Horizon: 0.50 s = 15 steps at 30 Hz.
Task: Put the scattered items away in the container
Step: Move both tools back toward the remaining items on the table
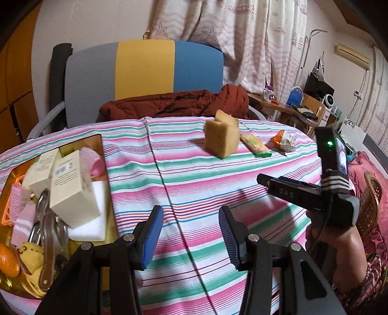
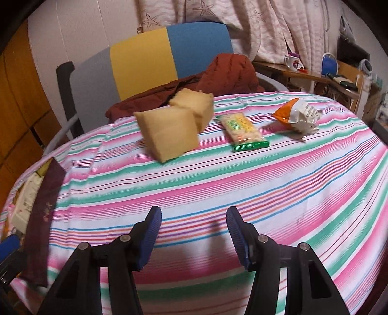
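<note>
Striped cloth is covering the table (image 2: 242,184). At the left of the left wrist view, the golden container (image 1: 98,141) is holding boxes and small things. Two yellow sponges (image 2: 169,130), a green snack pack (image 2: 242,132) and an orange bag (image 2: 295,114) are lying in the upper middle. The left claw (image 1: 190,238) and the right claw (image 2: 192,238) are both hanging open, gripping nothing.

Ahead of me a chair (image 1: 145,72) with grey, yellow and blue panels stands against a pale wall (image 1: 84,21), a rust-red jacket (image 1: 174,103) heaped on its seat. Starfish-print curtains (image 1: 242,36) hang behind. A cluttered wooden side table (image 1: 278,105) sits right.
</note>
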{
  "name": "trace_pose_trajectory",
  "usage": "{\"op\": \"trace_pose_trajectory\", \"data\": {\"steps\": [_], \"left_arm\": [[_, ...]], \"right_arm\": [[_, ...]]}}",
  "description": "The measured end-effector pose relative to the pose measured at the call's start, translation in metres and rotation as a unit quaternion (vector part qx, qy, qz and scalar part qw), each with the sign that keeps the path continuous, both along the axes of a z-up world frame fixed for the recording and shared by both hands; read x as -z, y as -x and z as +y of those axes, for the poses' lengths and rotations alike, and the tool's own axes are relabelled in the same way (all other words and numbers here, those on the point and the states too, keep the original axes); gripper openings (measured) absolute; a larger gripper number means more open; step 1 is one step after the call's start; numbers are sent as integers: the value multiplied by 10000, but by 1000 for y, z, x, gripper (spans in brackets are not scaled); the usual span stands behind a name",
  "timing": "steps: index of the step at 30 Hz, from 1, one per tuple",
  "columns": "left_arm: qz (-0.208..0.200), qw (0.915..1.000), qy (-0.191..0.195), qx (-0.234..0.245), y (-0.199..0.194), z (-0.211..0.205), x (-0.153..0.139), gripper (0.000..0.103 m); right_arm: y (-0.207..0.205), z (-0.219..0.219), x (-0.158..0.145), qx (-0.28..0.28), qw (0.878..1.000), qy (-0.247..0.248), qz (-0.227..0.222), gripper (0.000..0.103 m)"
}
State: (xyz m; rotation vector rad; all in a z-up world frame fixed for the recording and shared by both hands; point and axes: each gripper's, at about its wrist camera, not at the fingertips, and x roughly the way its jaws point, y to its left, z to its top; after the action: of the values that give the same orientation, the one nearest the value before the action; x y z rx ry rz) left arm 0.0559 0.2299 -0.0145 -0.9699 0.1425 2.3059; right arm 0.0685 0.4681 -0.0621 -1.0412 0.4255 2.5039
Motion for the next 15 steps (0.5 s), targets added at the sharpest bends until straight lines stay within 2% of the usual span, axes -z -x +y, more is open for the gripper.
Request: {"op": "trace_pose_trajectory", "data": {"steps": [8,13,15], "left_arm": [[-26,9996,156,222,0,20,7,48],[-122,9993,221,274,1,26,13,48],[-152,9992,232,281,2,27,15,48]], "right_arm": [[29,53,1,182,9989,-431,-46,58],[60,89,-8,285,9968,-741,-28,68],[72,102,-10,284,9973,-684,-9,69]]}}
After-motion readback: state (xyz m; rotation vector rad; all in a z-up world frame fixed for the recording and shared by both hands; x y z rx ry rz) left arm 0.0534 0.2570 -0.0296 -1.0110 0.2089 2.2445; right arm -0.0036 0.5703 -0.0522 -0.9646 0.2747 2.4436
